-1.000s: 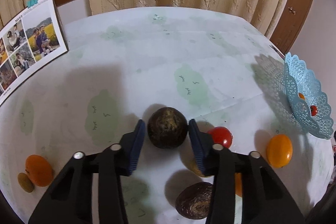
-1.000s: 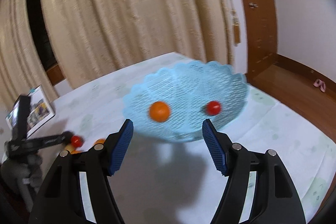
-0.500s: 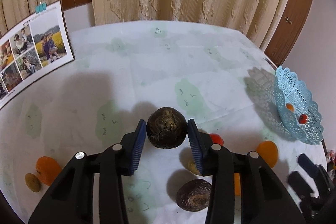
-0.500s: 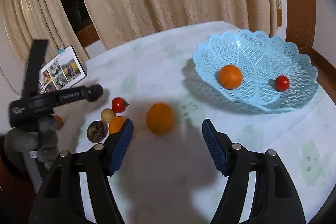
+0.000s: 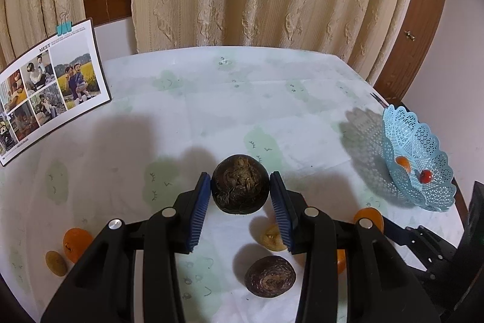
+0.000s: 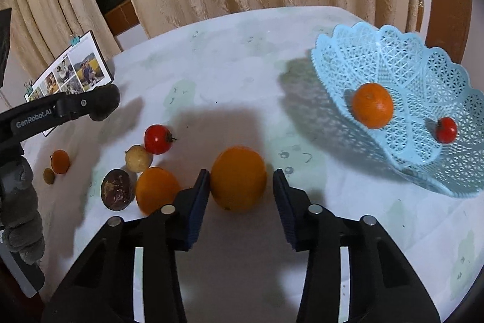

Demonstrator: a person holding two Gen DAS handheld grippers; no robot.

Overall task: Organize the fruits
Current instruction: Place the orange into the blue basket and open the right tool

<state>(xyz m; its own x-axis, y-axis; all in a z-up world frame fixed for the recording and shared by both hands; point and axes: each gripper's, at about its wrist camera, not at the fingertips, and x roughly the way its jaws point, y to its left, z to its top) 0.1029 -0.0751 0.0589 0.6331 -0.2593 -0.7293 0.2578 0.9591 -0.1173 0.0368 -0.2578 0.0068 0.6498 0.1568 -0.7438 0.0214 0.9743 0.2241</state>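
Dark brown and wrinkled, a round passion fruit (image 5: 240,184) sat clamped between the blue ribbed pads of the left gripper (image 5: 240,202), raised clear of the pale green-printed cloth surface (image 5: 211,99). Below it lay a second dark wrinkled fruit (image 5: 269,276) and a small yellowish fruit (image 5: 272,238), the latter partly hidden behind the right-hand pad. An orange fruit (image 5: 367,217) showed only as a sliver past the gripper's black frame.

The right gripper (image 6: 240,196) had just been narrowing its jaws around a large round orange (image 6: 238,178) resting on the surface; the left pad looked to be touching its skin, while a slim gap remained on the other side, so no firm grip showed. Just left lay another orange (image 6: 155,189), half covered by the pad. The pale blue lattice plastic basket (image 6: 393,56) stood well off to the right, holding a small orange (image 6: 373,105) and a red tomato (image 6: 446,130), its far edge cut off by the lens rim.
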